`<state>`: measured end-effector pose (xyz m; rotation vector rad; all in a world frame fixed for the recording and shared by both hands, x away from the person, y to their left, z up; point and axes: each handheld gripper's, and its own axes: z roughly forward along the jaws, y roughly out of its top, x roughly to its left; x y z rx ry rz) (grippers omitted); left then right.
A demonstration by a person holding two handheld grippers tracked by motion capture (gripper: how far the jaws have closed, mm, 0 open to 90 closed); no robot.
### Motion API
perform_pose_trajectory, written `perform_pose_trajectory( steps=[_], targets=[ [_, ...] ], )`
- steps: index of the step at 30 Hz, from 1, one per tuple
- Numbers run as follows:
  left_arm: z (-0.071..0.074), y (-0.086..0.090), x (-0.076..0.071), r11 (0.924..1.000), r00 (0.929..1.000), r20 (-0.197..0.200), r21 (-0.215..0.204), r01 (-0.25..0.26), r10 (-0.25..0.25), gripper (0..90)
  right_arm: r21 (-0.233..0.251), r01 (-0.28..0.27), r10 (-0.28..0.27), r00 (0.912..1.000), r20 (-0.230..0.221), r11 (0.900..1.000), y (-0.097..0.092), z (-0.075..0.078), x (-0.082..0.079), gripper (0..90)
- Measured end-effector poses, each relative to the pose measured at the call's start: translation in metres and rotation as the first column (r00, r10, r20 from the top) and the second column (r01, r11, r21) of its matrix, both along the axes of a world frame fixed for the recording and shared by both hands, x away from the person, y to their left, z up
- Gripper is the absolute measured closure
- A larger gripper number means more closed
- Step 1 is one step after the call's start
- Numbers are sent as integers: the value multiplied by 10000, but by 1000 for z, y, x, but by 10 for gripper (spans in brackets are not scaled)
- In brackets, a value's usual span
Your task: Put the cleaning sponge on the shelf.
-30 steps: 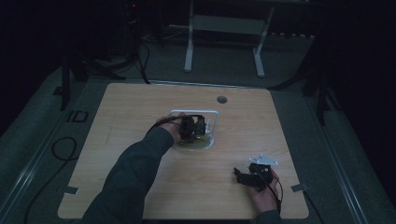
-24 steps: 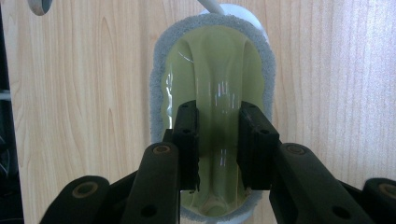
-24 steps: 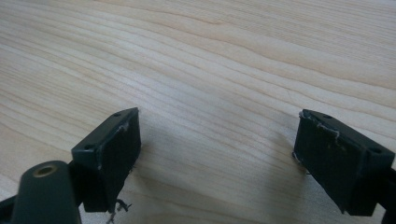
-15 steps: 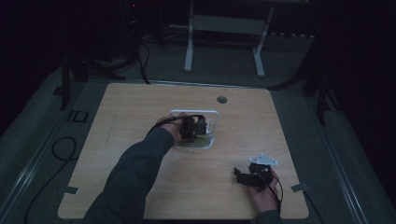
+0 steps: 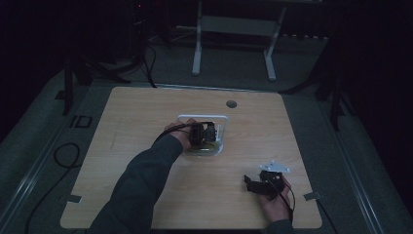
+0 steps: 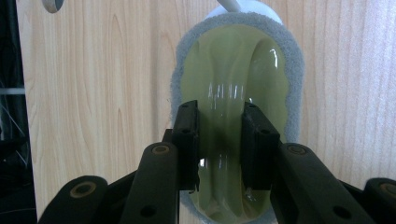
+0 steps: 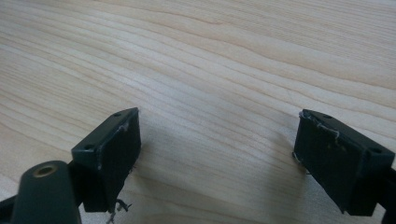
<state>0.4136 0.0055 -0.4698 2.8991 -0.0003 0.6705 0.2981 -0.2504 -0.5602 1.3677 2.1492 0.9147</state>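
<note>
Jaws of the left gripper (image 6: 219, 144) clamp the raised yellow-green handle of a grey-edged scrub pad (image 6: 233, 70) lying mid-tabletop (image 5: 146, 112); right gripper (image 7: 217, 158) rests wide open, empty, near the front edge.

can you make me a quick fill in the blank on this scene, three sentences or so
1. The left tool has its jaws on either side of the raised ridge of a yellow-green scrubber edged with a ____ pad.
2. The right tool rests with its jaws ____, nothing between them.
3. Both tools are over a ____ table.

Missing words: grey; open; wooden
</note>
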Motion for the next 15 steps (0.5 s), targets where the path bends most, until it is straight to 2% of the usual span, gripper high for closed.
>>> perform_pose_trajectory(
  steps=[3,6,7,15],
  targets=[
    [1,0,0,10000,10000,-13,6,-93,93,693,-1,-3,3,10000,2,10000,0,0,0,143],
    [2,0,1,9988,9988,-44,-23,-486,486,645,0,-1,1,10000,1,10000,0,0,0,143],
    [2,0,1,9985,9984,-170,-52,-540,539,643,0,-1,1,10000,0,10000,0,0,0,143],
    [9,2,-4,9979,9974,-393,-226,-613,603,606,-10,-5,5,10000,2,10000,0,0,0,143]
  ],
)
